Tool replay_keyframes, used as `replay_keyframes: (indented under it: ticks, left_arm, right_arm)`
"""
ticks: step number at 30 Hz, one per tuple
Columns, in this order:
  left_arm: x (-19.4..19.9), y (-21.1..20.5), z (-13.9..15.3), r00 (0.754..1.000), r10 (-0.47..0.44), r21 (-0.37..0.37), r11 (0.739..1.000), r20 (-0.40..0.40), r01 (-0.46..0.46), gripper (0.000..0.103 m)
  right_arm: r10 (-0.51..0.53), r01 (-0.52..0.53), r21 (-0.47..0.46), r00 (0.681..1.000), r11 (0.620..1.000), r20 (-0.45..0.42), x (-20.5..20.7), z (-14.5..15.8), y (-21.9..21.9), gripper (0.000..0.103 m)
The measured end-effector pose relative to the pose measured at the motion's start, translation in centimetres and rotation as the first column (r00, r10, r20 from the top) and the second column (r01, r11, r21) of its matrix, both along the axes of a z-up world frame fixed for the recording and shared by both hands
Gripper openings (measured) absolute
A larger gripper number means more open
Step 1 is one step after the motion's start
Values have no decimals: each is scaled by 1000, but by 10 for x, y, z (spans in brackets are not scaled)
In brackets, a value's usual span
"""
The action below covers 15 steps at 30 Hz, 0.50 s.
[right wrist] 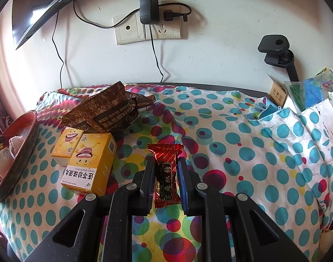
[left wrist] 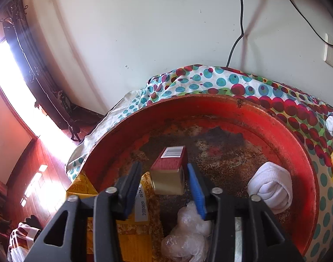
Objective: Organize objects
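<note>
- A dotted cloth (right wrist: 232, 131) covers the table against a white wall, and a rusty red tray (left wrist: 210, 107) sits at its left end.
- Your left gripper (left wrist: 164, 181) is released: the small red box (left wrist: 169, 170) sits between the spread fingers, over the tray's middle, touching neither pad clearly.
- Your right gripper (right wrist: 166, 179) is clenched on a red candy wrapper (right wrist: 166, 174), long axis along the fingers, the tray well off to its left.
</note>
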<state>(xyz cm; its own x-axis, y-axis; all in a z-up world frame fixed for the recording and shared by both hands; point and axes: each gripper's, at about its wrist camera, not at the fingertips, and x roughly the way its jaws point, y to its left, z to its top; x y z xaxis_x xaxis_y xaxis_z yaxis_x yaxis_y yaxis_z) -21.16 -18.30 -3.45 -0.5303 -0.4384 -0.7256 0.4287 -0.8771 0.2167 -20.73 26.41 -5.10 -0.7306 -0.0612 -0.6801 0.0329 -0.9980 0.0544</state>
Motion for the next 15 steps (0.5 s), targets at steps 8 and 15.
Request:
replay_keyframes:
  ticks: [8,15]
  left_arm:
    - [27,22,30,993,-68,-31,997,-99,65,85]
    - [83,41,52,975,-102,24,994,-197,109,85]
  right_arm:
    - [3,-3,59,1000,998,-3,1,-1,-9,21]
    - [17,-17,124,1000,992,3,0,-2,-20,21]
